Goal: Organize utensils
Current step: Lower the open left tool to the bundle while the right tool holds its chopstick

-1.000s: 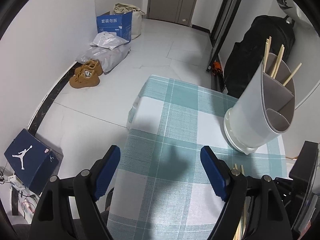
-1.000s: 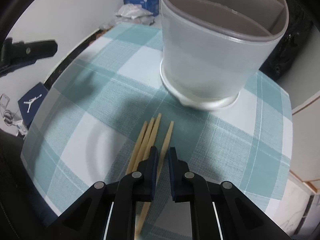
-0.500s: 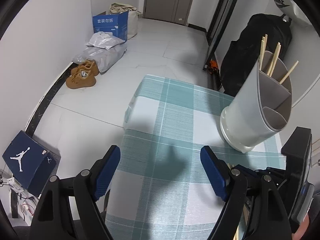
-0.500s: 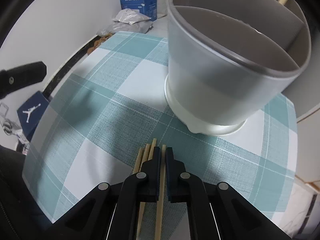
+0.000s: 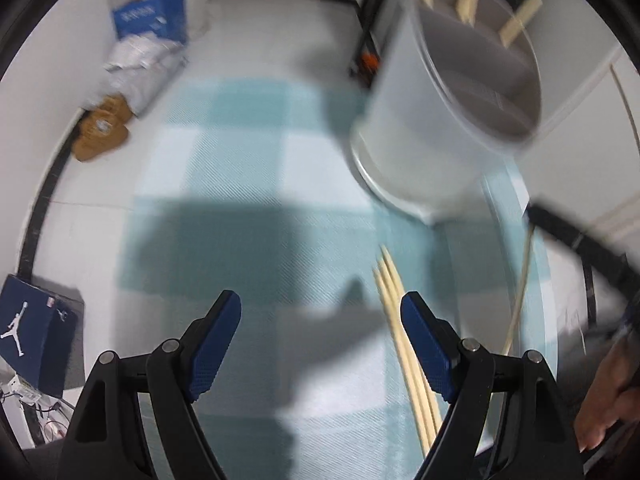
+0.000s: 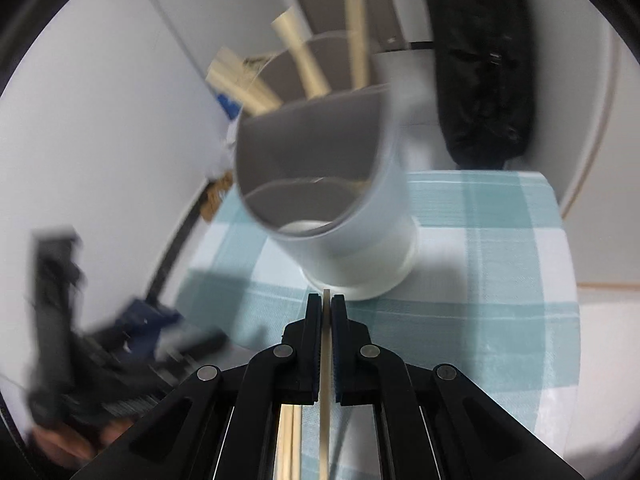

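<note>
1. While the right claw [image 6: 327, 308] is pressed together on a single chopstick [image 6: 325, 380], with only a short tip showing past its fingers, the stick could swivel in that narrow pinch; a tilt would send the tip against the rim of the holder [image 6: 320, 184] instead of into it.

2. Because the holder is split by an inner wall, with several chopsticks [image 6: 304, 68] already standing in the far compartment, a drop from this angle might land the stick in the near, apparently bare compartment. That is my judgement; both views are blurred and the divider is hard to trace.

3. If the stick strikes the holder's side hard, the tall holder could rock on the bench [image 6: 500, 240], since nothing braces it.

4. Since the left claw [image 5: 320, 320] is spread wide and pinches nothing, it offers no steadying. It hovers low over the checked cloth [image 5: 240, 160], just beside three loose chopsticks [image 5: 400, 320] lying together on the bench.

5. Should the left claw sweep sideways, its right finger [image 5: 424, 344], which sits right at those sticks, could scatter them or push them toward the bench edge.

6. Given that motion blur smears both views, speed itself looks like a risk: a fast approach leaves little margin for lining the tip up over the opening.
</note>
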The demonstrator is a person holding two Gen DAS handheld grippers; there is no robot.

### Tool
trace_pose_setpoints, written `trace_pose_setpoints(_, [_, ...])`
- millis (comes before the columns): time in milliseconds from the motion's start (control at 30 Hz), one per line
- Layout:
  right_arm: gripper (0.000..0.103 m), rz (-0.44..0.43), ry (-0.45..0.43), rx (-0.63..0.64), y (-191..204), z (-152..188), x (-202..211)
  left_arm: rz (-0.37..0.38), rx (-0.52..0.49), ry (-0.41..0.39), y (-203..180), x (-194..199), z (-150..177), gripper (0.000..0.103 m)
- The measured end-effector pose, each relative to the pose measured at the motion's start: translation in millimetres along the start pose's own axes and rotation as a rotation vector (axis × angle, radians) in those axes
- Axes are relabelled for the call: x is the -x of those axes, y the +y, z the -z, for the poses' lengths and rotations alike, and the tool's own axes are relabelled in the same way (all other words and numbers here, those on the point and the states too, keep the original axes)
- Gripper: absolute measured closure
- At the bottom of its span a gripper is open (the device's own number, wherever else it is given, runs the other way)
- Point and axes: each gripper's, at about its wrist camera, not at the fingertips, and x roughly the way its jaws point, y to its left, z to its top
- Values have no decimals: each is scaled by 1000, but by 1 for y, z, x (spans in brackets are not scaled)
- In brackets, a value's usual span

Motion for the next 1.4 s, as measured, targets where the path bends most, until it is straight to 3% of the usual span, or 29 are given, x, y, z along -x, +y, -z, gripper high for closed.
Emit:
trace_pose_setpoints(200, [99,-61,-61,-137,-37,-3,23,-65,-76,43,-21,-10,12,24])
trace_pose_setpoints(400, [99,-79,-105,-144,-51,0,42,-90,-36,74,-18,-18,13,24])
trace_pose_setpoints(533, [99,-78,-120,-152,-55,1,49,-128,-58,58,-24,-20,17,24])
trace_pose_setpoints(833, [99,-82,-161,-136,-52,-4,65,-158,-5,62,-18,-20,15,24])
trace_pose_setpoints(933, [99,-83,-159,-137,-52,-4,66,-218,-23,63,-22,-25,14,21])
trace_pose_setpoints(1067, [99,-84,-169,-133,-51,-3,69,-211,-3,74,-20,-27,11,22])
trace_pose_setpoints(1333, [99,-96,-189,-147,-54,-5,78,-108,1,57,-24,-20,13,22])
trace_pose_setpoints(1400, [99,-99,-190,-149,-54,-4,78,-126,-6,72,-23,-25,13,22])
